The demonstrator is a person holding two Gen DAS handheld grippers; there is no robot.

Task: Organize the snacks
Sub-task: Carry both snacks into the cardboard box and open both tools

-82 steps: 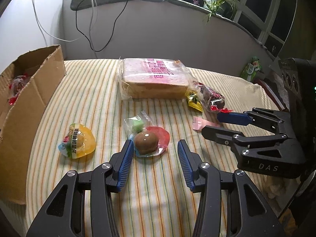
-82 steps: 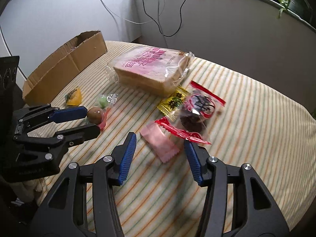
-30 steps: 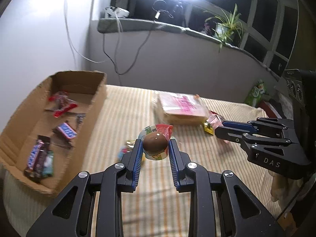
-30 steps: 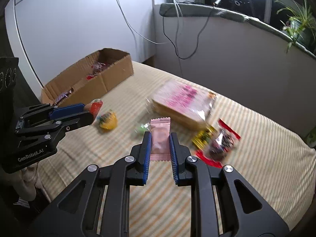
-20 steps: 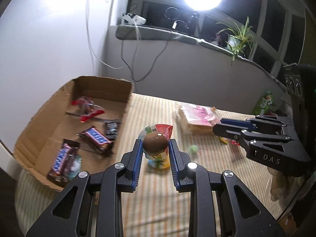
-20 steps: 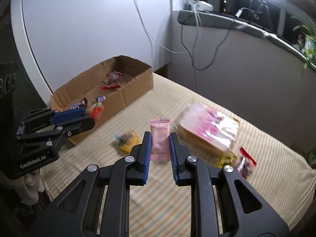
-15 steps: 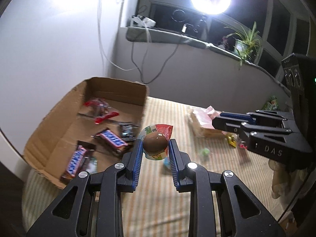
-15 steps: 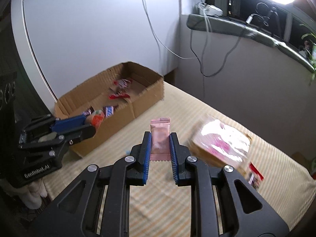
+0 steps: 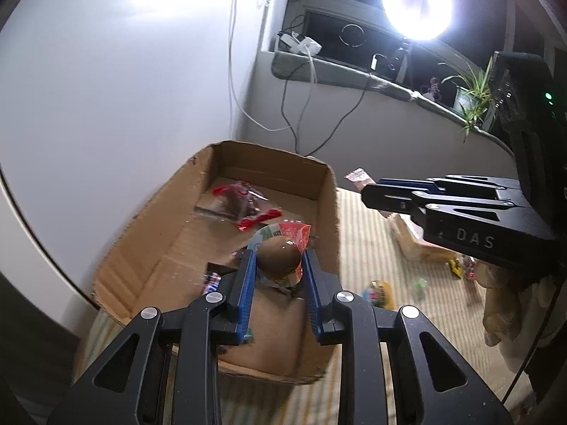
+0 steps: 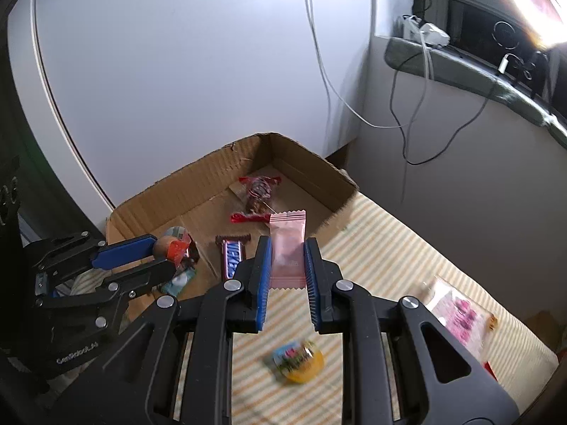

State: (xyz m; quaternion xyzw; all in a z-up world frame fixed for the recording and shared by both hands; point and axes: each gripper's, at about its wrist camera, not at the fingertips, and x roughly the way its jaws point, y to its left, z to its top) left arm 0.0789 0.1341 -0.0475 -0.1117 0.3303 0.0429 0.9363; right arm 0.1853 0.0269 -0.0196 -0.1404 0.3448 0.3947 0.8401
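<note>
One cardboard box (image 10: 198, 191) – one Snickers bar (image 10: 232, 256) and one red-ended candy bag (image 10: 257, 191) inside. Two grippers – one chocolate egg pack (image 9: 280, 253), one pink wafer packet (image 10: 287, 248). One jelly cup (image 10: 299, 361) and one bread loaf (image 10: 460, 315).

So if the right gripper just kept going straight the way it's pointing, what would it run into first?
Probably the cardboard box. The right gripper, shut on a pink packet, points down at the box's open inside, near the red-ended wrapper lying on its floor. Nothing shows in between, though depth is hard to judge.

Matt corrugated cardboard box (image 9: 329, 212), glossy plastic pink wrapper (image 10: 287, 248), striped cloth tablecloth (image 10: 389, 258).
</note>
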